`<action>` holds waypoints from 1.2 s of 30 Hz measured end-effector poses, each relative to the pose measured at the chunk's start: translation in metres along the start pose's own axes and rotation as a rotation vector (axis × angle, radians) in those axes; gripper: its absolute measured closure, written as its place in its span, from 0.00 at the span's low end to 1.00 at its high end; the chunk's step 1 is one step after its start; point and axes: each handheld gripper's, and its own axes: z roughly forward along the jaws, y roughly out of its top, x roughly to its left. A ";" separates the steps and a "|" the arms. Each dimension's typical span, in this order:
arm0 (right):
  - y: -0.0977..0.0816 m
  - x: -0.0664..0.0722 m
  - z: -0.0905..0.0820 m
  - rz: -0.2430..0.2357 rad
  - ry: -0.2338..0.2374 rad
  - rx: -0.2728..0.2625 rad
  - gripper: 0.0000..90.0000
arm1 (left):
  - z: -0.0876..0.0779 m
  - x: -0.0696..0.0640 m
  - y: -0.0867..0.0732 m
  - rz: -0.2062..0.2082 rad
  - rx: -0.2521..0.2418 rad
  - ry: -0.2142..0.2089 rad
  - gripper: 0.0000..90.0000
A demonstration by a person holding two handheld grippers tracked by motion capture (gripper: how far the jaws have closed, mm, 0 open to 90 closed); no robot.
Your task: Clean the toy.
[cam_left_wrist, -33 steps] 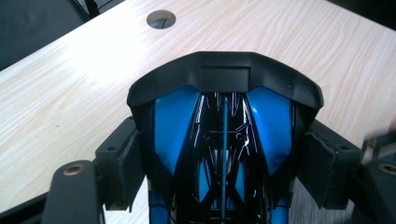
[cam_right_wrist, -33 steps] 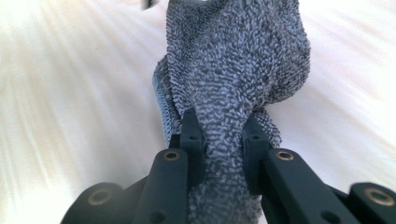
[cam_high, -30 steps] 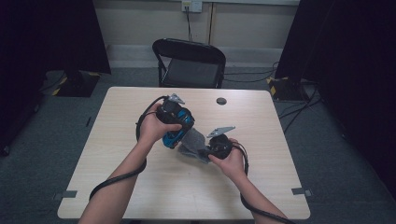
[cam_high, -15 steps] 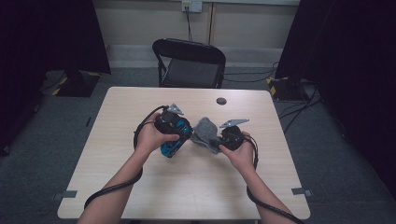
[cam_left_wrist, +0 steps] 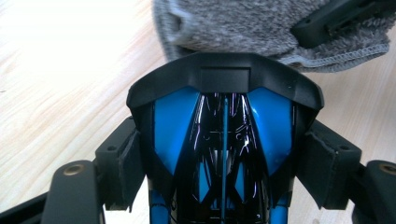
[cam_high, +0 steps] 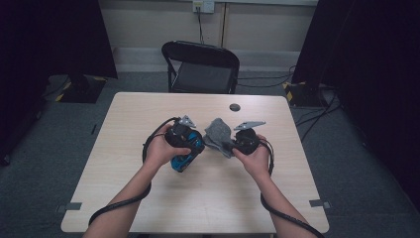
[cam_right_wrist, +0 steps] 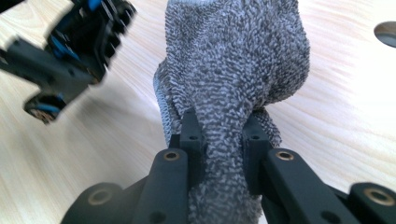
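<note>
High view: R gripper (cam_high: 236,143) pinching grey cloth (cam_high: 218,133) shifted from frame center toward upper right; L gripper (cam_high: 190,148) clamps blue-black toy car (cam_high: 182,161); wiping looks set to start

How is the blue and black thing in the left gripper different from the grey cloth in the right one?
The blue and black object is hard, glossy plastic; the grey cloth is soft, nubby terry. The object keeps the left gripper's jaws wide; the cloth bunches between the right gripper's nearly closed jaws. Both are gripped above the table.
</note>
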 end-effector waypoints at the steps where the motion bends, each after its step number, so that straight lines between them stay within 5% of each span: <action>1: 0.001 0.001 0.001 -0.004 0.004 -0.004 0.84 | 0.001 -0.001 0.000 0.003 0.001 -0.003 0.28; 22: 0.001 0.027 0.018 -0.047 0.095 0.015 0.84 | 0.002 -0.003 0.014 0.001 -0.013 -0.003 0.28; 36: -0.003 0.033 0.025 -0.058 0.099 0.032 0.84 | 0.002 -0.004 0.021 0.006 -0.010 -0.006 0.28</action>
